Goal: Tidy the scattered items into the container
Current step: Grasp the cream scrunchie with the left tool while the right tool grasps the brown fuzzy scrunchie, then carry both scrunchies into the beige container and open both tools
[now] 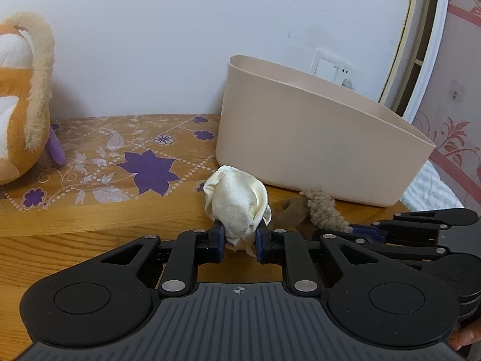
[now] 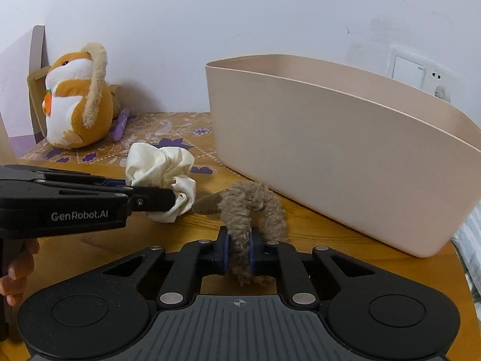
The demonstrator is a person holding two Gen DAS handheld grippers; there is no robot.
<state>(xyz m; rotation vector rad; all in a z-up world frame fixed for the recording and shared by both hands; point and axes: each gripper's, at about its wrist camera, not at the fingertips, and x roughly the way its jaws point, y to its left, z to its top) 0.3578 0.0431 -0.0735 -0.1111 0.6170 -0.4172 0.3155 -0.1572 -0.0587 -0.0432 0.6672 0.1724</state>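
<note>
Both grippers were loaded. Left gripper (image 1: 239, 237) had its jaws pinched on the cream satin scrunchie (image 1: 236, 201), gripping it low, with most of the fabric bulging out ahead of the blue pads (image 1: 218, 236). Right gripper (image 2: 239, 251) had its jaws clamped on the fuzzy brown scrunchie (image 2: 251, 210), which looped up and over the fingers, with a loose end hanging below them. Both scrunchies sat just in front of the beige plastic bin (image 2: 345, 162), neither inside yet; whether they were clear of the wooden table (image 1: 75, 252) I couldn't tell. The bin wall looked tall relative to the grippers, so the lift needs to clear the rim. Risks, as I judged them: satin is slippery and held by a small fold, so it could slide out on a quick lift; the brown loop could snag on the rim and drag or tip the light bin; the two grippers were close together and could collide over the opening. The plush hamster (image 2: 75, 102) and the purple pen (image 2: 120, 124) behind it stood well apart on the floral mat (image 1: 120, 156), not yet handled.
</note>
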